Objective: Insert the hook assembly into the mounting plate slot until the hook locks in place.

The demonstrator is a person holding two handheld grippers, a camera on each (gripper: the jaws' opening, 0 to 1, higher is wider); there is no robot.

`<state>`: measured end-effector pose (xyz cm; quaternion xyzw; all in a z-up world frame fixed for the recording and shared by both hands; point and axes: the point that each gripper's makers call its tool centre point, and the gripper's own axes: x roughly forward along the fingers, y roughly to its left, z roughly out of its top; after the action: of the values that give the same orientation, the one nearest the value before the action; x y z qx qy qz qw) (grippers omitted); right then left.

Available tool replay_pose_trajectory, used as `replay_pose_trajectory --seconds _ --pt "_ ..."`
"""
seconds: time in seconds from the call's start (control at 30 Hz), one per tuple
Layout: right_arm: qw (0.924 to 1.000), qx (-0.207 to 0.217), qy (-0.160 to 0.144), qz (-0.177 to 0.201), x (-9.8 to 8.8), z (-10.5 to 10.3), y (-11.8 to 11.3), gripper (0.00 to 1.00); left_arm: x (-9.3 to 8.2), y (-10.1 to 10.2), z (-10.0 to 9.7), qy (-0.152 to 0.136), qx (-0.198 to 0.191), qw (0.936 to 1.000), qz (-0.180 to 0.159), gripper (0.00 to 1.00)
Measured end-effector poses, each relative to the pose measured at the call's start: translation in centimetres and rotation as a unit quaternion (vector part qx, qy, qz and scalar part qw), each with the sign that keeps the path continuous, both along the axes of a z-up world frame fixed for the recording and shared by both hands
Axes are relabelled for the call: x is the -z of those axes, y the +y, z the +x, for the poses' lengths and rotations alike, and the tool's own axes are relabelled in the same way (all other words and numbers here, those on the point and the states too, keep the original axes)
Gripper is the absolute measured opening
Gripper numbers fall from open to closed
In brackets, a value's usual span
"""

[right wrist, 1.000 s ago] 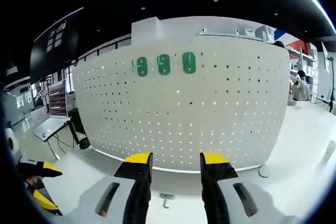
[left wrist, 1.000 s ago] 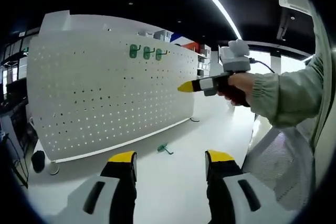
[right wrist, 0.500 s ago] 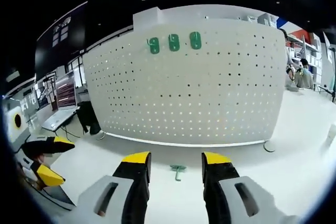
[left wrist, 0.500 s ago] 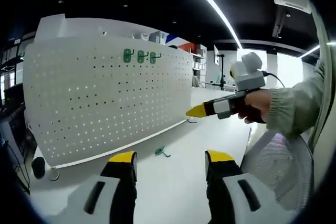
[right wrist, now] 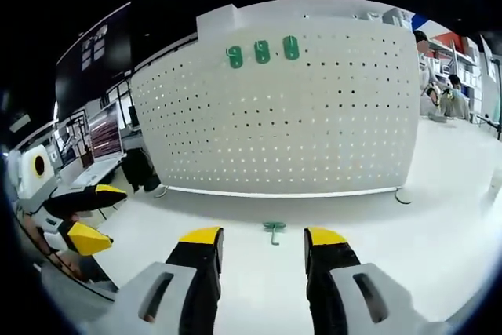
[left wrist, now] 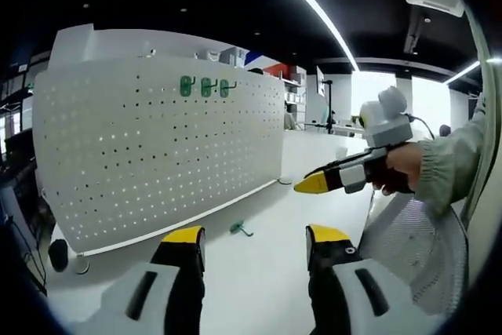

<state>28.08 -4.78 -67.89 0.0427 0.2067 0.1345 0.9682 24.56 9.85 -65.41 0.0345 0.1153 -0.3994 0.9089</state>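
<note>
A white pegboard mounting plate (left wrist: 157,139) (right wrist: 290,115) stands upright on the white table. Three green hooks (left wrist: 202,85) (right wrist: 263,51) hang in a row near its top. A loose green hook (left wrist: 241,229) (right wrist: 274,229) lies flat on the table in front of the plate. My left gripper (left wrist: 255,234) is open and empty, low over the table to the left of the loose hook's spot. My right gripper (right wrist: 263,237) is open and empty, with the loose hook just beyond the gap between its jaws. The right gripper (left wrist: 329,180) also shows in the left gripper view, held by a hand (left wrist: 396,170).
The left gripper (right wrist: 82,217) appears at the left edge of the right gripper view. Round plate feet (right wrist: 404,196) (left wrist: 77,260) rest on the table (right wrist: 439,256). Monitors (right wrist: 98,135) stand behind the plate on the left. People (right wrist: 453,100) sit far off on the right.
The right gripper has dropped lower and drawn back toward the table; the loose hook now sits just beyond its jaw tips. The left view shifted slightly.
</note>
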Motion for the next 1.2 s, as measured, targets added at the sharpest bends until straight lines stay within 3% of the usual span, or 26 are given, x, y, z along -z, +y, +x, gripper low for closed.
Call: replay_pose_trajectory --seconds 0.47,0.8,0.9,1.2 --pt "0.9998 -0.016 0.011 0.001 0.5 -1.4 1.1 0.41 -0.1 -0.3 -0.4 -0.002 0.010 0.9999 0.008 0.53" --pt "0.9997 -0.018 0.015 0.008 0.3 -2.1 1.2 0.42 -0.3 -0.2 0.5 -0.007 0.011 0.9998 0.014 0.53" --pt "0.9998 -0.018 0.010 -0.003 0.2 -2.3 1.1 0.42 0.1 -0.2 0.7 -0.004 0.012 0.9998 0.018 0.53" --pt "0.9998 -0.006 0.015 0.012 0.2 -3.0 0.4 0.42 1.1 -0.5 1.0 0.004 0.022 0.9993 0.030 0.53"
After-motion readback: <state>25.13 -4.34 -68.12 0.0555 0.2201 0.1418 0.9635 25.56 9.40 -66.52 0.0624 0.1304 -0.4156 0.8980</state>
